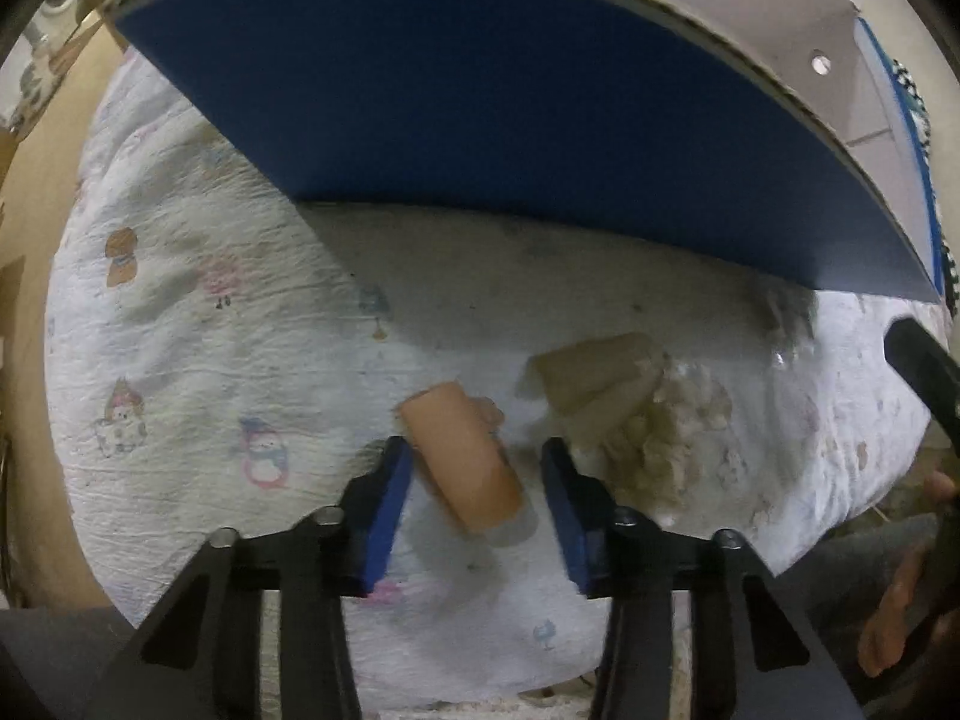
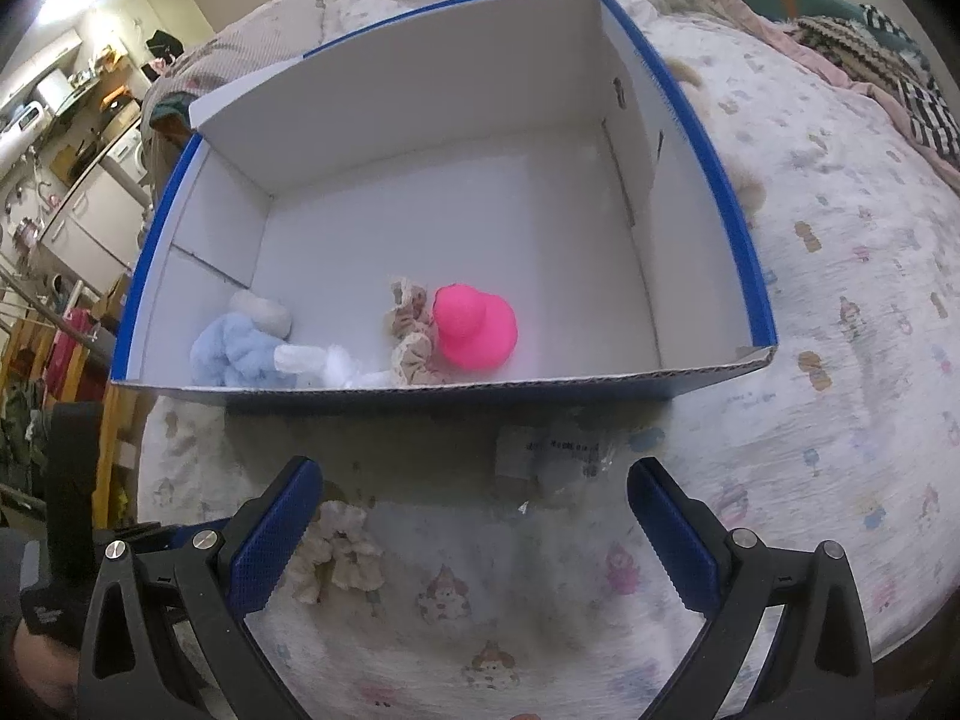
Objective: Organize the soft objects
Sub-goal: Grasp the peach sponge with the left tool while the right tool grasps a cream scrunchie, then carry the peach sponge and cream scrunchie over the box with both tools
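Observation:
In the left wrist view my left gripper [image 1: 477, 462] points down at the printed bedsheet [image 1: 180, 300]. A tan-orange soft cylinder [image 1: 462, 456] lies between its blue pads. The left pad is against it and a small gap shows at the right pad. A cream fluffy toy [image 1: 660, 426] with a beige block [image 1: 591, 372] lies just to the right. In the right wrist view my right gripper [image 2: 474, 471] hangs open over the sheet with nothing between its fingers. The blue box [image 2: 744, 252] holds a pink hat-shaped toy [image 2: 474, 327], a light-blue plush [image 2: 237, 354], beige scrunchies [image 2: 411, 333] and a white fluffy piece [image 2: 339, 363].
The box's blue outer wall [image 1: 480, 90] stands close ahead of the left gripper. A cream fluffy piece [image 2: 336, 558] lies by the right gripper's left finger, and a clear labelled packet [image 2: 552, 456] in front of the box. Crocheted blankets [image 2: 888, 66] are piled at the far right.

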Tool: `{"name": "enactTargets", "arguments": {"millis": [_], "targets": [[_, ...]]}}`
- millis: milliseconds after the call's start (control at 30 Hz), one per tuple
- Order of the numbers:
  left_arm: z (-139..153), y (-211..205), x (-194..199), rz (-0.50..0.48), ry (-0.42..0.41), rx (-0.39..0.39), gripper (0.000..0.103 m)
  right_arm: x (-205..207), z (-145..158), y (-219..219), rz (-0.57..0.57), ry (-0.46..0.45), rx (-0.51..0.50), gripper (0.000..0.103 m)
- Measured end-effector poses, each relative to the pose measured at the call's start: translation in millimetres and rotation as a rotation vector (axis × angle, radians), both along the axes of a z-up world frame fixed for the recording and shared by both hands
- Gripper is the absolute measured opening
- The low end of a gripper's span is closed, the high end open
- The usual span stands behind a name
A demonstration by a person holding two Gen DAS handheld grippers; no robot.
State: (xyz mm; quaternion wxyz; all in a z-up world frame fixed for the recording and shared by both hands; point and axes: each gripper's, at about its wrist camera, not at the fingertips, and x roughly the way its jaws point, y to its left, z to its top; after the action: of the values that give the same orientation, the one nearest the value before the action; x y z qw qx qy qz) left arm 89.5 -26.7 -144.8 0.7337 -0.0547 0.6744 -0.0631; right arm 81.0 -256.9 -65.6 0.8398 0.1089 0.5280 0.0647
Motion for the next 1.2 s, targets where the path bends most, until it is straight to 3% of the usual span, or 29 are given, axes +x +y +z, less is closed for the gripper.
{"name": "enactTargets", "arguments": {"millis": [33,133,233,467,667,733,800,867,900,933,1200], "targets": [[-0.8,0.6,1.0,0.009,0.001,0.001,0.019,-0.1,-1.8,1.3,0.008,0.007,0.0,0.103],[-1.7,3.3,2.9,0.019,0.009,0.005,0.007,1.2,-9.2,9.8,0.06,0.053,0.016,0.103],[4.7,10.2,2.1,0.032,-0.018,0.017,0.006,-0.2,-22.0,29.0,0.156,0.117,0.028,0.103],[25.0,27.1,-2.1,0.086,-0.085,0.043,0.006,-7.6,-46.1,85.4,0.376,0.157,-0.09,0.103],[40.7,30.9,-7.7,0.079,-0.141,0.08,0.006,-8.8,-62.9,110.4,0.453,0.167,-0.14,0.103],[43.3,32.8,-9.6,0.074,-0.151,0.087,0.006,-7.8,-65.1,112.9,0.463,0.168,-0.147,0.086],[43.2,36.5,-8.8,0.074,-0.155,0.091,0.006,-7.1,-65.9,112.0,0.459,0.171,-0.155,0.08],[43.1,41.6,-9.4,0.076,-0.154,0.09,0.006,-8.0,-63.8,108.2,0.453,0.168,-0.142,0.063],[42.8,40.0,-9.4,0.074,-0.154,0.091,0.006,-8.7,-62.0,106.4,0.451,0.167,-0.134,0.046],[43.3,40.3,-9.4,0.073,-0.156,0.092,0.006,-9.4,-60.4,104.6,0.45,0.165,-0.128,0.038],[48.3,36.7,-11.8,0.06,-0.183,0.107,0.006,-22.1,-35.3,87.9,0.414,0.118,-0.084,0.032]]}}
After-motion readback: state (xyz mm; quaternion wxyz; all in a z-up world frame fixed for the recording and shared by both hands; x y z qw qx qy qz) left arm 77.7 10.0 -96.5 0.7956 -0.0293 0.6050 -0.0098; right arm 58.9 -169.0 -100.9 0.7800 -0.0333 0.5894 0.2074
